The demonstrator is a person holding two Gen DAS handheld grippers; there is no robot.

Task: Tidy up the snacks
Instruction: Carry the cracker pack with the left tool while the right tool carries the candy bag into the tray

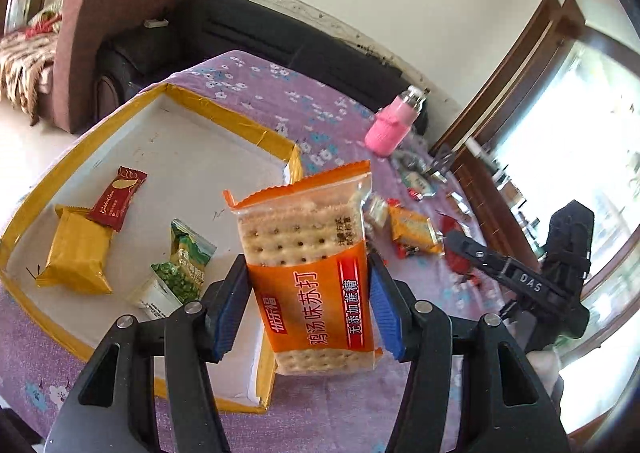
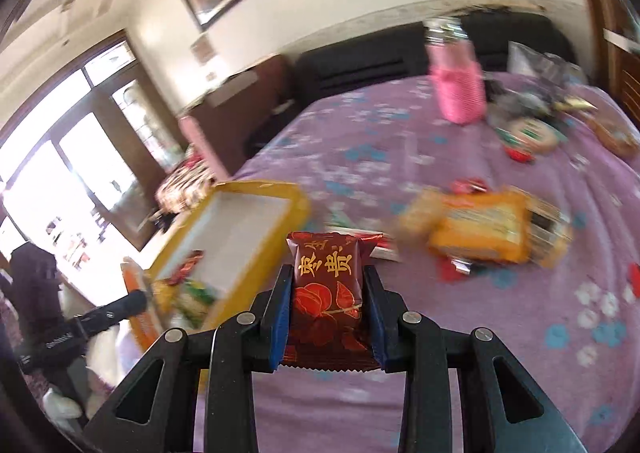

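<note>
- Two snacks are held at once: the left gripper [image 1: 308, 289] pinches an orange soda cracker packet [image 1: 308, 273] upright at frame centre, probably so it can go over the box wall.
- Right gripper [image 2: 326, 309] is clamped on a dark red snack packet [image 2: 325, 293], lower centre.
- Left of the crackers, the yellow-edged box [image 1: 256, 137] holds a gold packet [image 1: 76, 253], a red packet [image 1: 118, 199] and green pea packets [image 1: 182, 269]; its upper floor is free.
- More snacks, among them an orange cracker pack [image 2: 484, 229], lie scattered on the purple tablecloth [image 2: 360, 149] at right, near a pink bottle [image 2: 456, 81].
</note>
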